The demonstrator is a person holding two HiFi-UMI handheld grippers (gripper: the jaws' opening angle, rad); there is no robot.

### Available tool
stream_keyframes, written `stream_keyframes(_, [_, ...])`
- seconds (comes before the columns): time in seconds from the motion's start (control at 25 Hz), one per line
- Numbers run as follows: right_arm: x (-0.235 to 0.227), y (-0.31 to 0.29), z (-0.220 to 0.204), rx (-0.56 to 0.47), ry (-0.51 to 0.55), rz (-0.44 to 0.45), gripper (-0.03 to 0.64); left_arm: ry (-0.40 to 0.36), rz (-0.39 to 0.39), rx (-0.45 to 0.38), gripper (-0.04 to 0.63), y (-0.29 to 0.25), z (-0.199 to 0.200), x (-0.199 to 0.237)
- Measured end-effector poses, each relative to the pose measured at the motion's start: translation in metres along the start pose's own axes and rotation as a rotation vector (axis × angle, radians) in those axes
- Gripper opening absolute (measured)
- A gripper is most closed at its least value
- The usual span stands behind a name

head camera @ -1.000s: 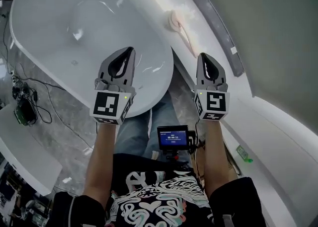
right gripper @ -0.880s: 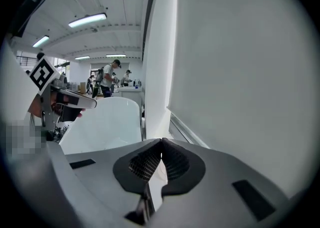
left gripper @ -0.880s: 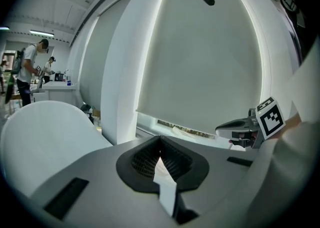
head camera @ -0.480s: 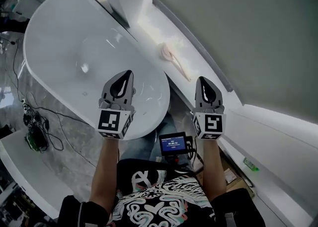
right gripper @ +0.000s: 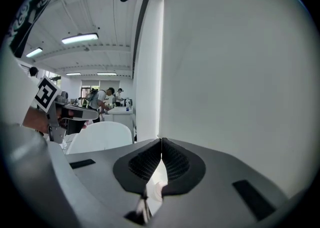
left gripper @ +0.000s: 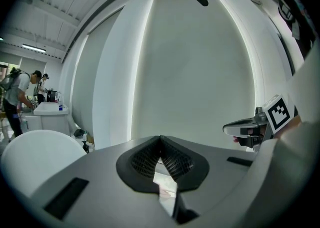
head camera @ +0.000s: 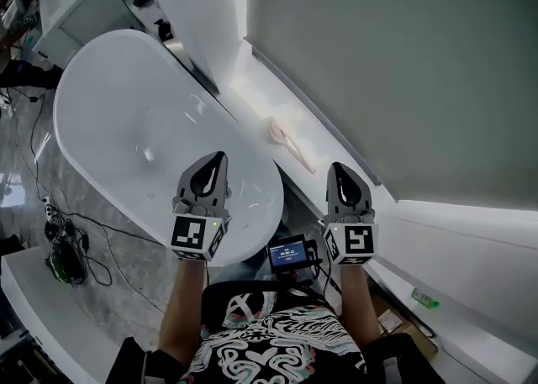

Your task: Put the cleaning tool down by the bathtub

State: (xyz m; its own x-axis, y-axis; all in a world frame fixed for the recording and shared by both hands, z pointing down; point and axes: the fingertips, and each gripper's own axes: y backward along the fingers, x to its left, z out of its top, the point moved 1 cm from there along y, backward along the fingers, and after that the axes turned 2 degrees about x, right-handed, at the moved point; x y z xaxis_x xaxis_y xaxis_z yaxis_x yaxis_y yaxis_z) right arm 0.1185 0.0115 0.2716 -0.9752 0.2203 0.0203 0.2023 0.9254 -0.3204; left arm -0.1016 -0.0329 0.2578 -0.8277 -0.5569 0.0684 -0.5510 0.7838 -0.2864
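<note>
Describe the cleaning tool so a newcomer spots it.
Start at the big white oval bathtub. Along its wall side runs a lit white ledge; the cleaning tool lies there, pale pinkish, round head, long thin handle. It is the only non-white thing there.

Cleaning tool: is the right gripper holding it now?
No, the cleaning tool lies on the ledge beside the bathtub, apart from the right gripper, whose jaws are together.

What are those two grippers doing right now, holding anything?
Left gripper: closed, holding nothing.
Right gripper: closed, holding nothing.
</note>
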Motion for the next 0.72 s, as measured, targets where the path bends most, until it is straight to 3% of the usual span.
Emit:
stream_keyframes(0.28, [0.002,0.019,0.035,-0.054,-0.019,-0.015,0.028,-0.051,0.024,-0.074,0.015,0.027,0.044,-0.001])
stream_keyframes(0.52, [0.01,0.033,0.079,-0.109,-0.01,-0.004,0.028,-0.03,0.048,-0.19,0.015,0.056,0.099,0.0])
stream_keyframes(0.72, [0.026,0.048,0.118,-0.159,-0.002,0.03,0.028,-0.045,0.043,-0.216,0.015,0.073,0.124,-0.004])
